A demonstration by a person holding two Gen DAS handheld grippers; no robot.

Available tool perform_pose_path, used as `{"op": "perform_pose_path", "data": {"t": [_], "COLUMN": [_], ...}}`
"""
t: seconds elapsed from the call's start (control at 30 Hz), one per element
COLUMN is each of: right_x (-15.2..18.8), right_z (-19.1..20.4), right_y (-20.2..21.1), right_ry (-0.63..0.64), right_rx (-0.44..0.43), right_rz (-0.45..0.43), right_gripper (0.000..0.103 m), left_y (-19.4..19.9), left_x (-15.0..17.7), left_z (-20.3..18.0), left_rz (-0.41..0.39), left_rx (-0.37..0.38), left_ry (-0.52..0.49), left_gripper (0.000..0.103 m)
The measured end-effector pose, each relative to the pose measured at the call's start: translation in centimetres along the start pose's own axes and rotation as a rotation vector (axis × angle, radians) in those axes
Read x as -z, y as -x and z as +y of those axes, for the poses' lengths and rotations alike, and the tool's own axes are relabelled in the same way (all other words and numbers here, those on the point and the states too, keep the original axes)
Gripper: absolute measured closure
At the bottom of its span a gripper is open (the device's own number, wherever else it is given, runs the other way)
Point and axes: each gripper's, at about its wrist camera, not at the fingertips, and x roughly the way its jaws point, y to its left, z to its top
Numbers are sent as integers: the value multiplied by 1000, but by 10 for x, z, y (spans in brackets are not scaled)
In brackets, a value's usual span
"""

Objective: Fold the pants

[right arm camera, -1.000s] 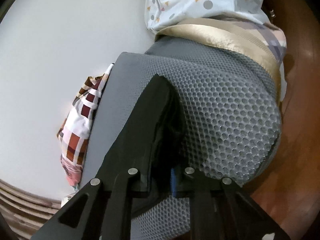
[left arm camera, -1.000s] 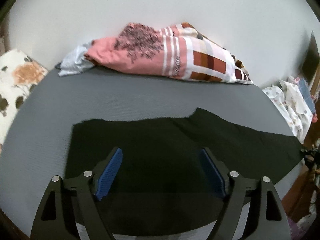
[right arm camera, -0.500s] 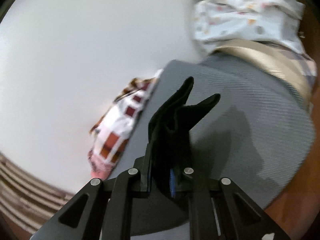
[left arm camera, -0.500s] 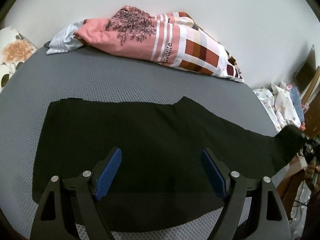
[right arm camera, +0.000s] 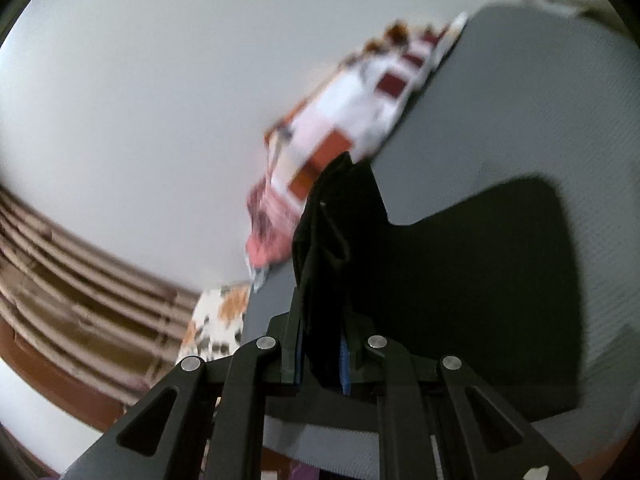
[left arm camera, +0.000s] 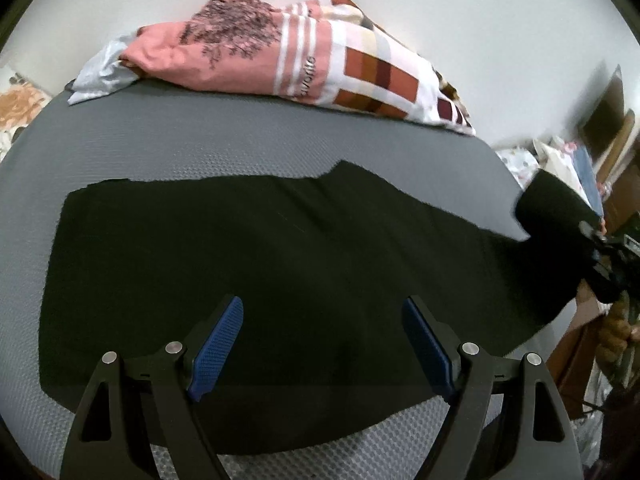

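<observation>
Black pants [left arm camera: 256, 264] lie flat across a grey mesh mattress [left arm camera: 240, 140], waist at the left, legs running right. My left gripper [left arm camera: 322, 348] is open, hovering over the near middle of the pants, with nothing between its blue pads [left arm camera: 216, 348]. My right gripper [right arm camera: 320, 360] is shut on the leg end of the pants [right arm camera: 336, 216], lifted off the mattress with cloth standing up from the jaws. In the left wrist view the lifted leg end [left arm camera: 556, 208] curls up at the far right with the right gripper [left arm camera: 612, 248] behind it.
A pink and checked pillow [left arm camera: 304, 60] and a pale blue cloth [left arm camera: 100, 80] lie along the far mattress edge by a white wall. A floral pillow [left arm camera: 16, 108] is at the left. Piled bedding [left arm camera: 560, 156] and wooden furniture stand at the right.
My right gripper has lifted the leg end of the pants and carried it up and over toward the waist. The left gripper has stayed open, shifting slightly over the pants.
</observation>
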Motion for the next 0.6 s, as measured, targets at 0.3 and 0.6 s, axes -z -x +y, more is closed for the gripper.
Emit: {"op": "perform_pose_path", "data": {"t": [0.3, 0.6], "right_x": [50, 71], "right_z": [5, 19], "right_y": [-72, -88], "right_ry": [89, 205], "right_rx": [86, 143], "right_rz": [147, 194], "right_gripper": [89, 89], "left_y": [-11, -16], "left_x": [5, 8], "left_z": [-14, -17], "left_rz": [47, 75], "left_rx": [11, 18], "left_ry": [-55, -60], "left_gripper": [21, 21]}}
